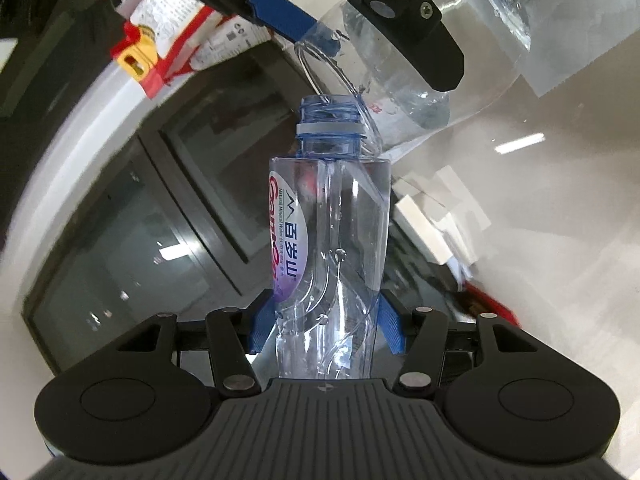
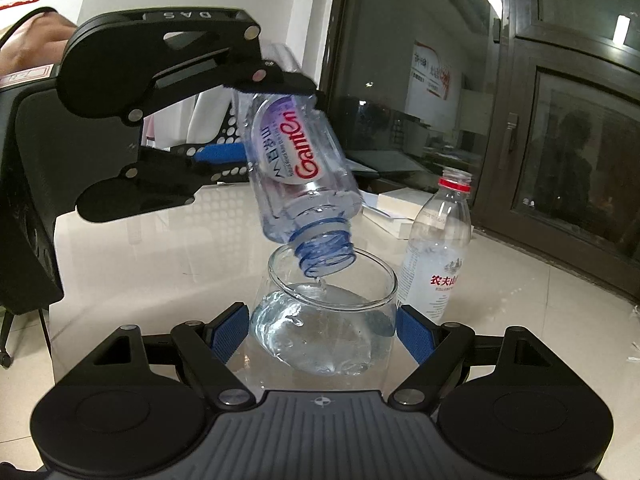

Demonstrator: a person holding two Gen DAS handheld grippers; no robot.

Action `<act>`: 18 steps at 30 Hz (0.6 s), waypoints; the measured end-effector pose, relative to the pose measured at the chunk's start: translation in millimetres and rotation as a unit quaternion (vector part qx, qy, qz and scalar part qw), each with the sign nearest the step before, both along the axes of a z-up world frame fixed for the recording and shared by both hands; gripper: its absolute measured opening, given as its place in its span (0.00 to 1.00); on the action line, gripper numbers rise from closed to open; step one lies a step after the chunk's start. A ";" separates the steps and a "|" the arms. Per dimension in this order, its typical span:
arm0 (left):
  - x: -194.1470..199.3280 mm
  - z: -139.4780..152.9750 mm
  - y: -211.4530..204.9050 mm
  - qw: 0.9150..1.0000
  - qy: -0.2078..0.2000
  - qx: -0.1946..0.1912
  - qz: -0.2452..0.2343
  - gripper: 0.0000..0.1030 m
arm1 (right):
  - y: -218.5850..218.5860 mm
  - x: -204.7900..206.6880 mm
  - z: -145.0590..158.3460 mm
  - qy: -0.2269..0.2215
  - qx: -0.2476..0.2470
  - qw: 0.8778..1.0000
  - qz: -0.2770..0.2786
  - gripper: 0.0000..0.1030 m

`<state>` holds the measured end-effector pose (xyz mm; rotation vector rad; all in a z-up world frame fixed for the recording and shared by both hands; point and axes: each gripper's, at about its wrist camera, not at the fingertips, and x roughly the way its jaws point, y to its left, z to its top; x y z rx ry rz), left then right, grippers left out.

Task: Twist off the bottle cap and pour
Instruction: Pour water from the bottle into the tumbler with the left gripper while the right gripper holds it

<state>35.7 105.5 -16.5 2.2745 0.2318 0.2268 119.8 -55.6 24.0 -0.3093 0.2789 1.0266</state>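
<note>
Pour step is on, cap already off. Left gripper is clenched on the Ganten water bottle, pads on the lower body, so the threaded mouth stays free. The bottle is tipped mouth-down, with its neck just over the rim of the glass cup; a thin dribble drops from the mouth into the water pooled below. In the left wrist view the bottle looks nearly empty, so my read is the pour is close to done. Right gripper has its blue pads either side of the cup wall and appears to be grasping it, probably to steady it and keep the rim under the stream; contact on the right pad looks firm, the left is harder to judge through the glass. A second bottle with a red neck ring, uncapped, stands on the table just right of the cup, clear of the pour. Cap itself isn't visible. Risk: any further roll moves the mouth past the rim.
</note>
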 end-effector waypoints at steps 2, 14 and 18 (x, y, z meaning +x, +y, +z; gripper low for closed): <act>1.2 0.7 -0.4 1.000 0.001 0.008 -0.004 0.56 | -0.2 0.2 -0.1 0.001 0.000 1.000 0.001 0.81; 2.6 -0.4 -3.7 1.000 0.000 0.021 -0.018 0.56 | 2.4 -1.3 -1.6 0.004 0.003 1.000 0.000 0.81; 2.8 -0.3 -5.3 1.000 0.002 0.015 -0.015 0.56 | 2.6 -3.0 -1.9 0.004 0.004 1.000 0.000 0.81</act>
